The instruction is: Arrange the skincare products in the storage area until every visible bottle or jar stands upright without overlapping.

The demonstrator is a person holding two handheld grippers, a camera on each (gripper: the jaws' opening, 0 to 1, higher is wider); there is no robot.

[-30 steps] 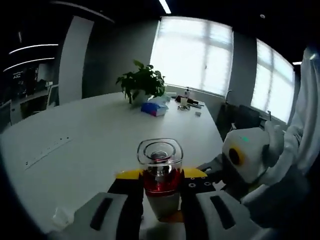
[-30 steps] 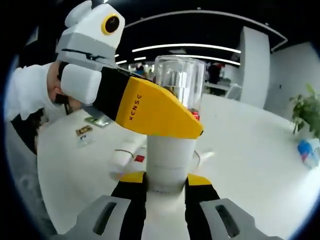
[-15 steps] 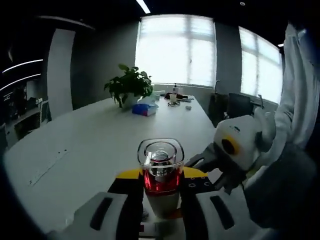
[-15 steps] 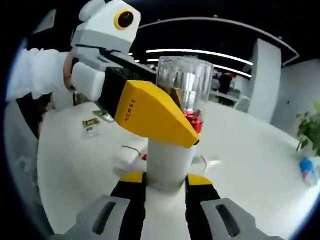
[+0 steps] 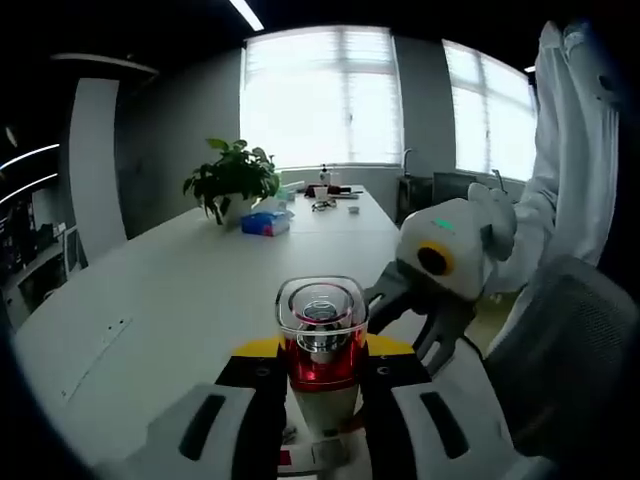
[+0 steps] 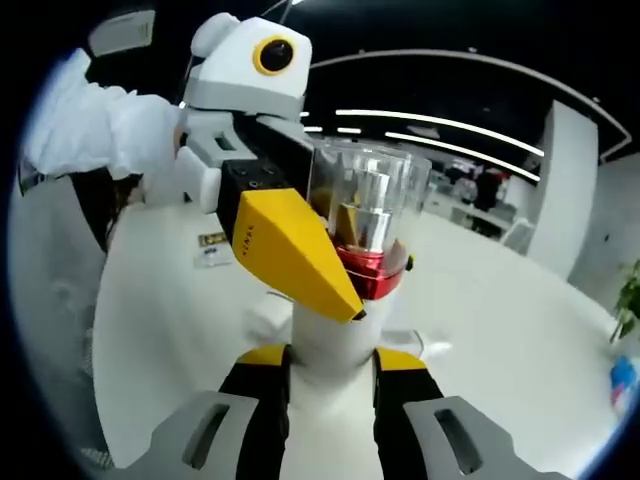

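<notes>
Standing upright above the desk [image 5: 180, 300], the bottle [image 6: 345, 330] is held by both grippers: right fingers [image 6: 262, 385] closed on its white body, left fingers [image 5: 255, 375] closed near its red collar.

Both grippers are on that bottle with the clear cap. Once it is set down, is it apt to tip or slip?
Probably tippy: the bottle looks tall and narrow, with a bulky clear cap up top. Its smooth white body could slip, so the right gripper clamping low helps. The left gripper grips at the red collar; the cap looks like rigid plastic or glass and might crack or pop off.
</notes>
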